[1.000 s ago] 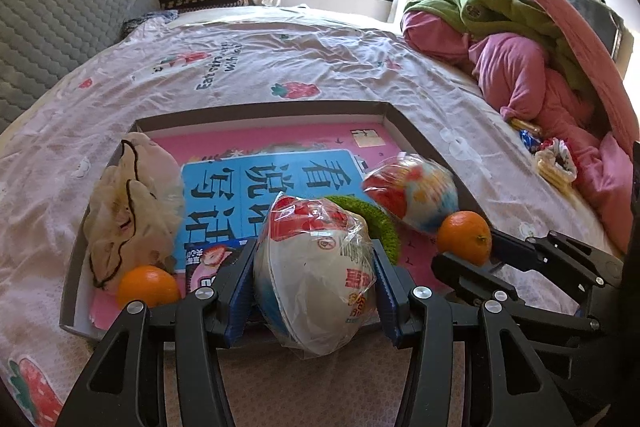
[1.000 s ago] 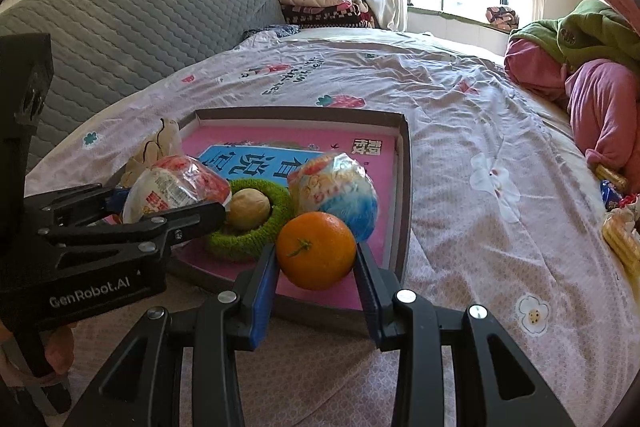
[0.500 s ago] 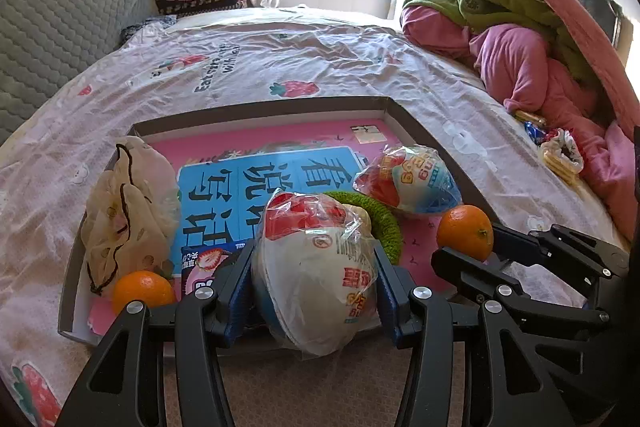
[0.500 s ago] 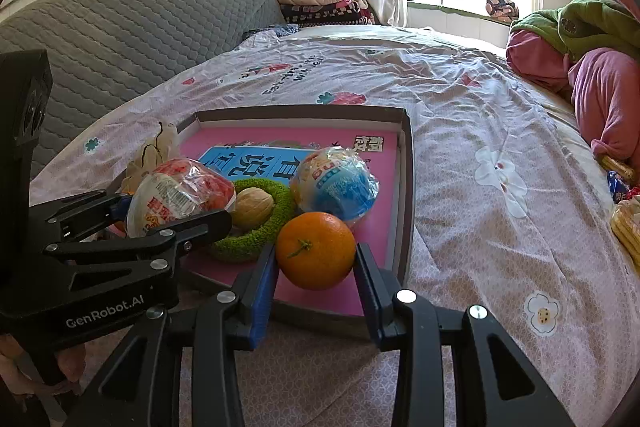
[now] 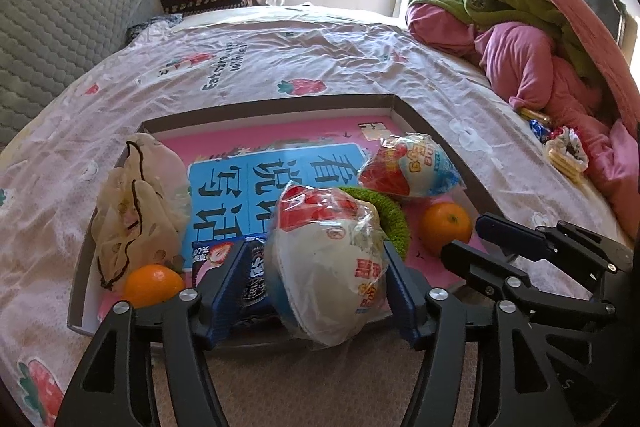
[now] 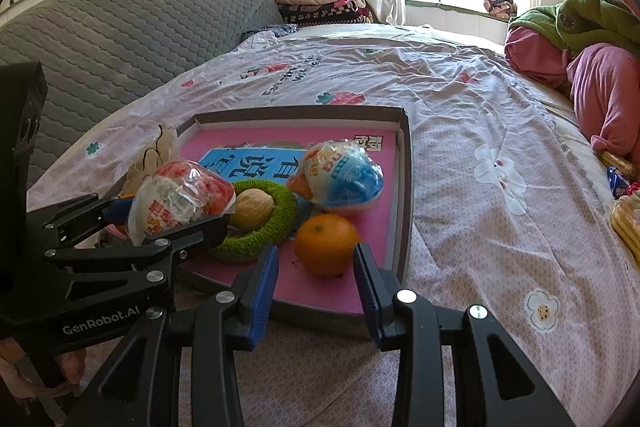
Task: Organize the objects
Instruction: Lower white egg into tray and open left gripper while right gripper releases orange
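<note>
On the bed [image 6: 460, 115], shallow tray [image 6: 404, 187] with both grippers at its near edge.

Left gripper [image 5: 316, 287]: jaws have just been opening; wrapped snack bowl [image 5: 328, 259] sits between them on the tray's near rim, a gap showing at the left pad, so released. Right gripper [image 6: 316, 271]: jaws spread either side of an orange [image 6: 326, 243] lying on the pink tray floor, gaps visible on both sides, not gripping. Green ring [image 6: 272, 223] holds a walnut [image 6: 254, 211]; second wrapped bowl [image 6: 340, 179] lies behind the orange.
</note>
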The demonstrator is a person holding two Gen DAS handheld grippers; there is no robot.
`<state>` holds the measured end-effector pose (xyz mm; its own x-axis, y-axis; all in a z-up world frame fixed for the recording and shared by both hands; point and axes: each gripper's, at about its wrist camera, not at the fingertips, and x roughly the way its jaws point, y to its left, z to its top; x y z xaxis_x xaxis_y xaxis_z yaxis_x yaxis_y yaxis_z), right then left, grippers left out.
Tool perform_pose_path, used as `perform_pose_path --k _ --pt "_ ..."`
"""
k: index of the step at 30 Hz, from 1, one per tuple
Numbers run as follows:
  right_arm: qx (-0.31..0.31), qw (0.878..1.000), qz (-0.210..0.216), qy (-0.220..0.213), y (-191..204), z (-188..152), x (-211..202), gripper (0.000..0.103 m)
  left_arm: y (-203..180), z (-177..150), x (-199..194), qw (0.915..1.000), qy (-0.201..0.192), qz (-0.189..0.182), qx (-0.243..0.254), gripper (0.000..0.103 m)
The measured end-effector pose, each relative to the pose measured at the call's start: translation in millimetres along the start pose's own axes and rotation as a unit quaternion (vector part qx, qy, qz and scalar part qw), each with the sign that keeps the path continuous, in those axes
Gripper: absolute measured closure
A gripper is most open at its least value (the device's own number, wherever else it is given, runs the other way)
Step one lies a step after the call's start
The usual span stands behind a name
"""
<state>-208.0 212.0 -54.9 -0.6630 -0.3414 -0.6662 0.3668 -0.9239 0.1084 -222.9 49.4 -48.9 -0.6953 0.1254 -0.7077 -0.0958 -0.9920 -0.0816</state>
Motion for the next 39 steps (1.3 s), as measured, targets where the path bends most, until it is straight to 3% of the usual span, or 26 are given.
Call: perform_pose_path --k 8,12,23,26,34,39 --pt "-0.003 1.000 -0.002 -0.019 2.1 3.2 -9.8 0.064 5.2 2.9 -10.0 0.9999 -0.010 0.006 -0.008 0.035" --pt "-0.007 1.000 -0.009 -0.025 3.7 4.1 -13.3 0.055 6.2 4.9 -15.0 0.9998 -0.014 0.009 -0.009 0.035" --pt "-0.007 0.999 -0.016 -0.028 3.7 4.7 -16.1 0.053 6.4 4.4 -17.6 0.9998 -0.009 0.010 -0.016 0.029" --pt "-0.009 0.999 -0.015 -0.033 4.7 5.1 -18.2 0.047 7.2 4.6 -19.1 0.9997 -0.009 0.010 -0.020 0.028" --pt "-0.004 0.999 -0.017 -0.045 2.4 6.9 -23.1 0.045 11.5 11.4 -27.1 0.9992 -0.023 0.013 -0.029 0.025" --pt "-0.002 0.998 -0.016 -0.054 2.7 9.1 -27.3 0.038 11.3 11.9 -31.9 0.9990 -0.029 0.017 -0.029 0.025"
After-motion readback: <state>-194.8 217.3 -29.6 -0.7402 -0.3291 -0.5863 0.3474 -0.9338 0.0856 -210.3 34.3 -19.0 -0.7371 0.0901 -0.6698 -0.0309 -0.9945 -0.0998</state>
